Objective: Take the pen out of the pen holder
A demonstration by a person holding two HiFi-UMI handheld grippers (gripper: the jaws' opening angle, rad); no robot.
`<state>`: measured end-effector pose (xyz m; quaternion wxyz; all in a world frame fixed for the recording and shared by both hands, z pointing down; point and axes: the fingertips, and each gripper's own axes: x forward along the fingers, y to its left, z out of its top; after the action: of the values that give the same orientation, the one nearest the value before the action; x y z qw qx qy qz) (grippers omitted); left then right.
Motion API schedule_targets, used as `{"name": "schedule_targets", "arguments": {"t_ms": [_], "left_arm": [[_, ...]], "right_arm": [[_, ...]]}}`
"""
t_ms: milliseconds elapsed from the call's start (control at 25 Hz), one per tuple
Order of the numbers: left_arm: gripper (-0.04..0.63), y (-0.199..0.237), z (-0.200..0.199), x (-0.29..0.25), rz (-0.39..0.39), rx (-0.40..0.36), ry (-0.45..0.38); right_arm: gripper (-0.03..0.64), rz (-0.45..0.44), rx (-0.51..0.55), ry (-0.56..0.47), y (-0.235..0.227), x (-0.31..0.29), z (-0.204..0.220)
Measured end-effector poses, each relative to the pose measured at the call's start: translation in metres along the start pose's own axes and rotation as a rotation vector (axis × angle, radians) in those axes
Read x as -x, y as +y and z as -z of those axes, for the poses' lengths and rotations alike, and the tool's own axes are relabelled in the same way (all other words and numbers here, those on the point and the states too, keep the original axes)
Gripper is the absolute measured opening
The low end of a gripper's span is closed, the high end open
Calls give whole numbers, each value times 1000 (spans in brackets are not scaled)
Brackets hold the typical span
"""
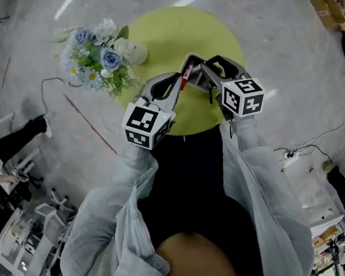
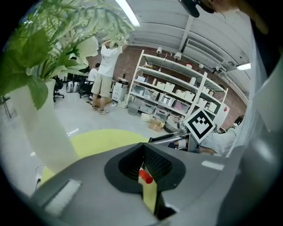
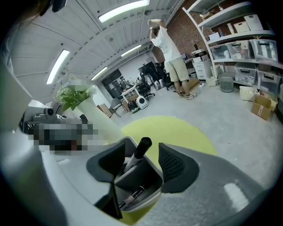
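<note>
Where left tool (image 2: 142, 164) clamps, pen (image 2: 146, 178) hides.

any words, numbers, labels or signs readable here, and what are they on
None can be read.
On the left cube and right cube: only black-and-white square markers, no letters.
Labels on shelf bins: too small.
Print on the pen lying in the pen holder: too blurred.

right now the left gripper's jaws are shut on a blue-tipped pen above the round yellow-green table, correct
No. The pen pinched in the left gripper has a red tip, not a blue one, and the left gripper view shows it. The rest stands: the jaws are shut on it above the round yellow-green table.
</note>
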<state>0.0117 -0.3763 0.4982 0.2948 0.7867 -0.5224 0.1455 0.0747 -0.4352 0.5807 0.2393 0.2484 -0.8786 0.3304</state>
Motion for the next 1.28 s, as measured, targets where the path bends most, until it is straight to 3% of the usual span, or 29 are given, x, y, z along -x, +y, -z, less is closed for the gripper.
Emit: {"name": "schedule_targets", "arguments": {"t_ms": [80,280,720,1280], "left_arm": [[17,3,3,0,-10,11,2],[17,6,8,0,-20,18,6],[17,5,3,14,-1,-23,-7],[17,-12,-3,45,139,-140,-58]], "right_arm": [[235,-9,1,6,0,-6,1],[124,-7,7,-5,1,-10,1],[78,-33,-33,-56,26,4,-1],[77,135,7,-161,48,48,-11]]}}
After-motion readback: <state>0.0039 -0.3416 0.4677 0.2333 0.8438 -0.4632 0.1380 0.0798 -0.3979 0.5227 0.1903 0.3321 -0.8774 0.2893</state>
